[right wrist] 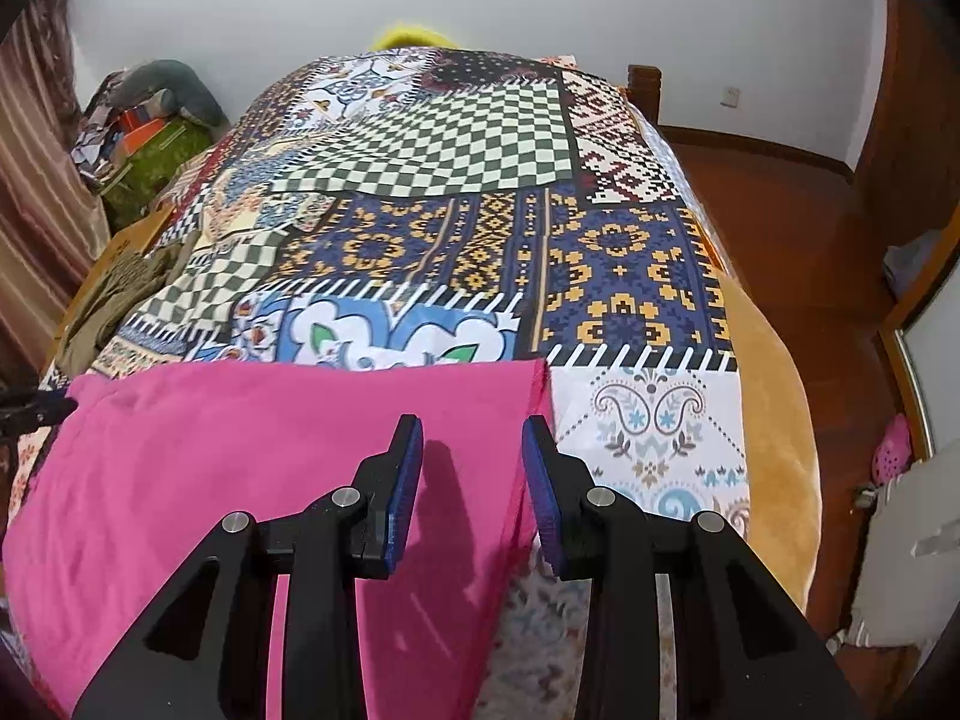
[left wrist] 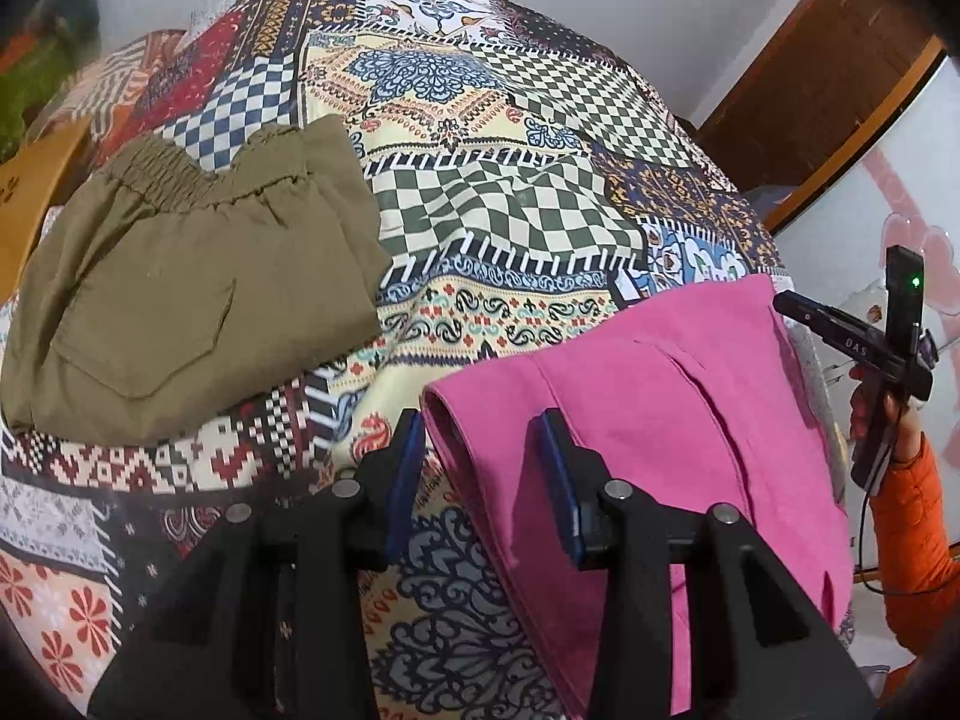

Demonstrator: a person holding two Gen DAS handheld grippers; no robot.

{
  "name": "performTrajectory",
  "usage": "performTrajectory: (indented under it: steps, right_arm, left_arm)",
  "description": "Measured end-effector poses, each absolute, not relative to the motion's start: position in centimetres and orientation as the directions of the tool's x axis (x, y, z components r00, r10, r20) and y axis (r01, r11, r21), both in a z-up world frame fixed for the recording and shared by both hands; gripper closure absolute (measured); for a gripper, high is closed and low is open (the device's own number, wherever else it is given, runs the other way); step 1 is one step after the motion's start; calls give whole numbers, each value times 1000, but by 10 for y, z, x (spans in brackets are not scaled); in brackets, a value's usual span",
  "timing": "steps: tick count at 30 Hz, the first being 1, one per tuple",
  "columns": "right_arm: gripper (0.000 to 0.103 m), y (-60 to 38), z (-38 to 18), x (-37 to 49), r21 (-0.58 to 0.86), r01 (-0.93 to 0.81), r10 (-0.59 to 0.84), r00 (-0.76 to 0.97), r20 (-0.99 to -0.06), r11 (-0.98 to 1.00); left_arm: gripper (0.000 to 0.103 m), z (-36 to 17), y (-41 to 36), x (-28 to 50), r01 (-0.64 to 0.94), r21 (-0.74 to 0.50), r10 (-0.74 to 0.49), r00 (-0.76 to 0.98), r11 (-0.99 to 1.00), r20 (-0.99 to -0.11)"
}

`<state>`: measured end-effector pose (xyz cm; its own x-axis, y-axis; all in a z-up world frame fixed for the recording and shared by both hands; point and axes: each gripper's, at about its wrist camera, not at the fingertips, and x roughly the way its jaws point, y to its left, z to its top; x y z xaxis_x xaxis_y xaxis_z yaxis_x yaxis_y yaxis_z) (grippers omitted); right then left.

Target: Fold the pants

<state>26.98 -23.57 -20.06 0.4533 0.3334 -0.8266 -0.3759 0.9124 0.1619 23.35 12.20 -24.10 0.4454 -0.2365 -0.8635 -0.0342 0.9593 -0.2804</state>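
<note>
Patchwork bedspread (right wrist: 456, 240) carries pink pants (right wrist: 240, 450) at its near edge, partly folded; left gripper (left wrist: 483, 474) and right gripper (right wrist: 474, 480) hover open at opposite ends, so next likely pinch both edges and fold over

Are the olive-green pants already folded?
Folded: the olive-green pants lie as a compact rectangle, elastic waistband and back pocket up, on the patchwork bedspread.

Black tongs (left wrist: 483, 468) with blue pads (left wrist: 403, 468); orange sleeve (left wrist: 912, 516).
</note>
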Motion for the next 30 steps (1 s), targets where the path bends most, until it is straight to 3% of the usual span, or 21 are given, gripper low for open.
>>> performTrajectory:
  steps: [12,16,20,21,30]
  right_arm:
    - [72,-230,-218,288,187,-385,353,426,-833,904]
    - [72,-222,-222,287,160,-413,348,434,-831,897]
    - [88,-217,-225,284,113,-423,323,467,-823,899]
    - [95,-218,-224,285,114,-421,325,472,-820,900]
    - [99,-210,-214,279,-24,-449,256,552,-794,893]
  left_arm:
    - [64,-247,117,249,-36,-273,-231,432,961,-872]
    - [70,-247,111,250,-26,-232,-198,439,972,-876]
    - [94,-246,111,251,-20,-246,-213,439,969,-873]
    - [95,-245,110,251,-21,-240,-206,442,971,-873]
    - [98,-237,111,245,-31,-179,-143,479,983,-866]
